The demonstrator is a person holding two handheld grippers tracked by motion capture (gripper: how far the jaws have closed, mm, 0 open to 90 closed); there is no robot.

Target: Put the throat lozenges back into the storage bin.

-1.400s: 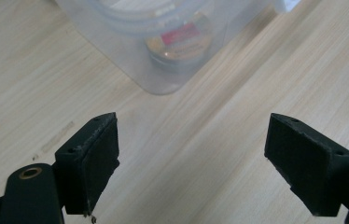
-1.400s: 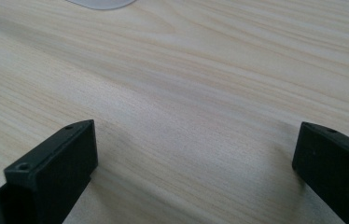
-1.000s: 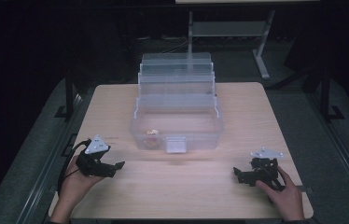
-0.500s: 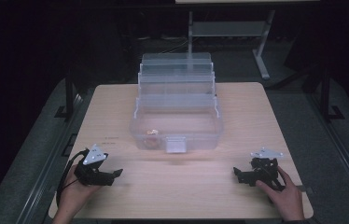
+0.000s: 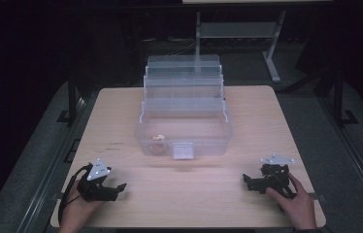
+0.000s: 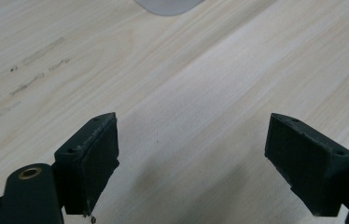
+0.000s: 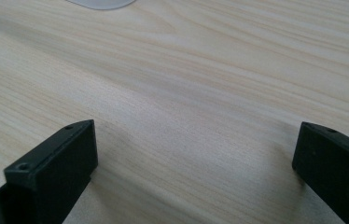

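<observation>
The clear plastic box point(image 5: 184, 131) sits mid-table with its tiered lid trays swung up and back, a small pale item point(image 5: 158, 139) lying in its open tub near the front-left corner. Nearest us, both tools rest low on the wooden table point(image 5: 208, 194): the left gripper point(image 5: 119, 186) at the front-left, jaws spread wide with bare wood between them, and the right gripper point(image 5: 245, 178) at the front-right, jaws just as wide apart and holding nothing. Both point inward and stand well apart from the box. The risk, as I read it: the box is light and see-through, so a reach coming in low could bump the front latch point(image 5: 183, 151) and shove the whole thing back, or a jaw could clip the thin wall and tip the stacked trays. Against the earlier high view, the left gripper has slid back toward the near edge, while the right gripper holds its spot.
</observation>
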